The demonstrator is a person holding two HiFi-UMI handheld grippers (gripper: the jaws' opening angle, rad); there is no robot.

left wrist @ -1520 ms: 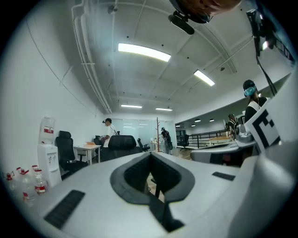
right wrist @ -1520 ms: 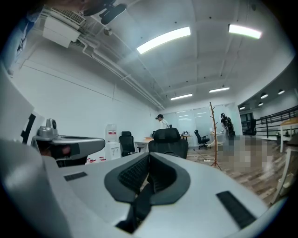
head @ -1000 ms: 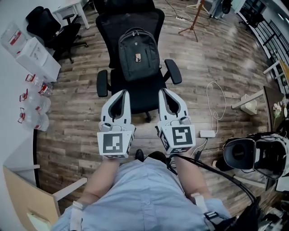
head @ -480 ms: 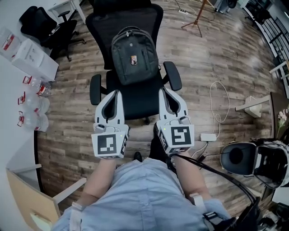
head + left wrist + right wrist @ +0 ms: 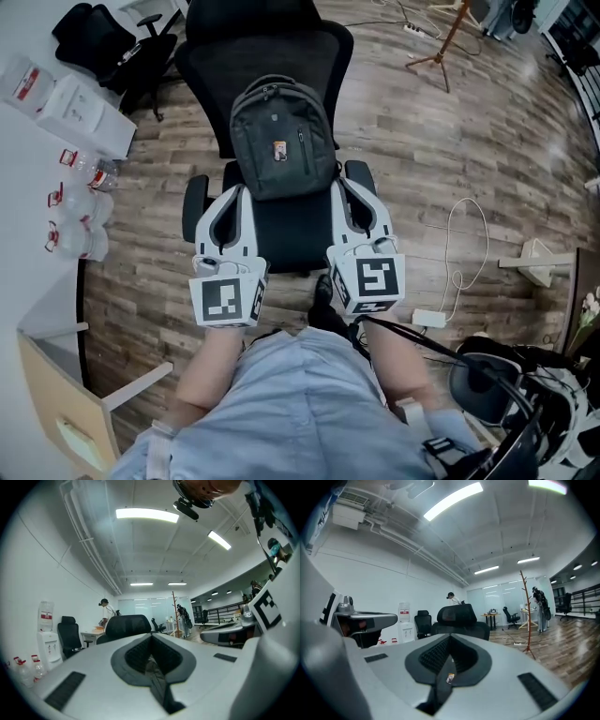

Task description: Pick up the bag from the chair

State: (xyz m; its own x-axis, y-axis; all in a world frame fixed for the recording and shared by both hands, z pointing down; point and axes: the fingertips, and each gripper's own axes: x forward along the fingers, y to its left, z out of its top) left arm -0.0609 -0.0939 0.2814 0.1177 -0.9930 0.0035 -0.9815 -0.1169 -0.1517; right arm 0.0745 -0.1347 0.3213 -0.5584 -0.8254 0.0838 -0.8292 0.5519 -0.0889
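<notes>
A dark grey backpack leans upright against the backrest of a black office chair. It has a small tag on its front. My left gripper hangs over the seat by the bag's lower left corner, shut and holding nothing. At the lower right corner my right gripper is shut and holds nothing. In the left gripper view the gripper shows a sliver of bag through its slit, with the chair back above. The right gripper frames the bag's tag in the right gripper view.
Water bottles and white boxes line the left wall beside another black chair. A wooden stand stands on the floor at the far right. A white cable and adapter lie to the right. A headset sits at the lower right.
The chair and bag have drawn nearer in the head view. Both grippers now flank the bag's lower corners over the seat. Their jaws have stayed the same.
</notes>
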